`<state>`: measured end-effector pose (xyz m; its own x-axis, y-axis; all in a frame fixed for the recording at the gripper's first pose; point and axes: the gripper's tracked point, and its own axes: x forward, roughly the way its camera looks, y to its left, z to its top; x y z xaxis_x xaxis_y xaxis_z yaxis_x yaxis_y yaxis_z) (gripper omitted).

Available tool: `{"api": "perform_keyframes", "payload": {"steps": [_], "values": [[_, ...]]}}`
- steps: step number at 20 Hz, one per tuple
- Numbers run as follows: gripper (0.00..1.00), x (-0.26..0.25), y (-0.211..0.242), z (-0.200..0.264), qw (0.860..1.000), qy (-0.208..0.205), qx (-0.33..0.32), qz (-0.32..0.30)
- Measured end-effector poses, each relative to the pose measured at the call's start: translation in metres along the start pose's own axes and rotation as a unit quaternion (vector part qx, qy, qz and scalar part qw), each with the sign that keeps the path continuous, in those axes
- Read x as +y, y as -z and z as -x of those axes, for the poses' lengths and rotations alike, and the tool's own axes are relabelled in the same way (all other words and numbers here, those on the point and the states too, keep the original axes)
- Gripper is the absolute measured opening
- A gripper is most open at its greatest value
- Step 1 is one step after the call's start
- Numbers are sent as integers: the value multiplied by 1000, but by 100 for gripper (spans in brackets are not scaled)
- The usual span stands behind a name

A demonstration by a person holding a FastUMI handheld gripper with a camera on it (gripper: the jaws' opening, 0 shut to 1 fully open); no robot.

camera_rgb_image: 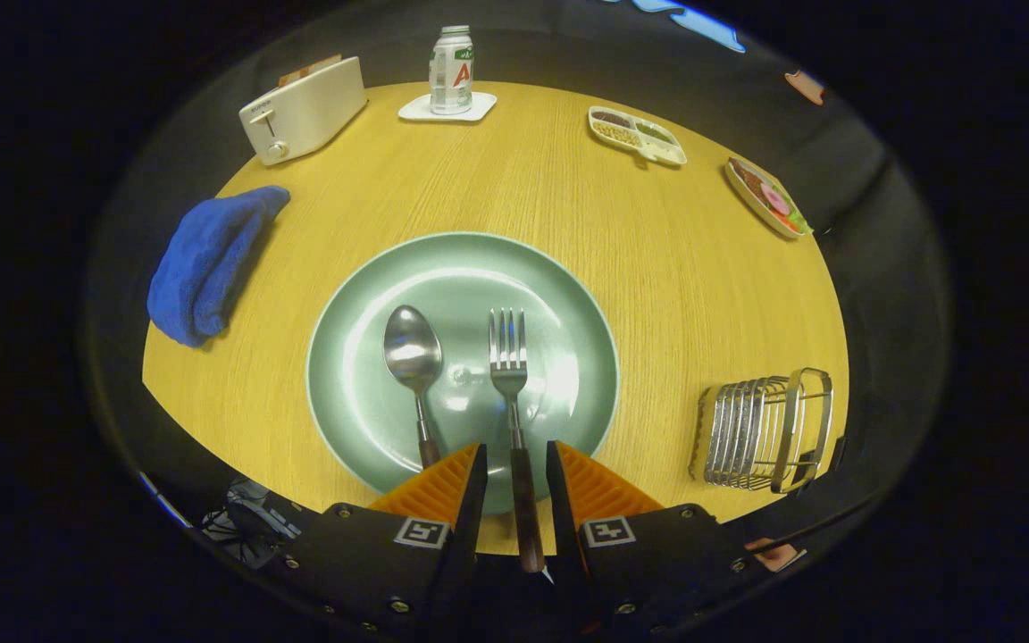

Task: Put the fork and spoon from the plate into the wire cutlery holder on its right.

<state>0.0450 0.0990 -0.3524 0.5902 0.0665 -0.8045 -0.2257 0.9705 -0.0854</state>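
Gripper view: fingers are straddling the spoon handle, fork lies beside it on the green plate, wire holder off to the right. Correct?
Not quite. In the gripper view the handle between the gripper fingers is the fork's, with gaps either side; the spoon lies beside it on the green plate. The wire cutlery holder is to the right.

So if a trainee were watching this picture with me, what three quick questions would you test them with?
1. True or false: the fork already stands in the wire cutlery holder.
2. Whose handle lies between the fingers of the gripper? A) spoon B) fork C) neither
3. Fill in: both utensils rest on the green ____.

Key:
1. False. The fork lies on the plate; the holder stands apart, to the plate's right.
2. B. The fork's handle runs down the gap between the open fingers, seemingly unpinched; the spoon's handle lies beside it.
3. plate
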Motion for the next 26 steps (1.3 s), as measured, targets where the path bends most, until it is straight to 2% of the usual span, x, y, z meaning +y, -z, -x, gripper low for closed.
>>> {"api": "perform_keyframes", "payload": {"steps": [7,8,9,12,13,21,26], "values": [[41,3,8,-21,999,-4,32,12],[32,6,11,-22,999,-12,38,16],[19,7,11,-25,999,-13,40,19],[14,3,8,-23,999,-3,33,34],[5,4,9,-25,999,-3,35,36],[5,-8,-19,-3,1000,23,-12,13],[5,-33,-44,29,996,48,-59,-41]]}}
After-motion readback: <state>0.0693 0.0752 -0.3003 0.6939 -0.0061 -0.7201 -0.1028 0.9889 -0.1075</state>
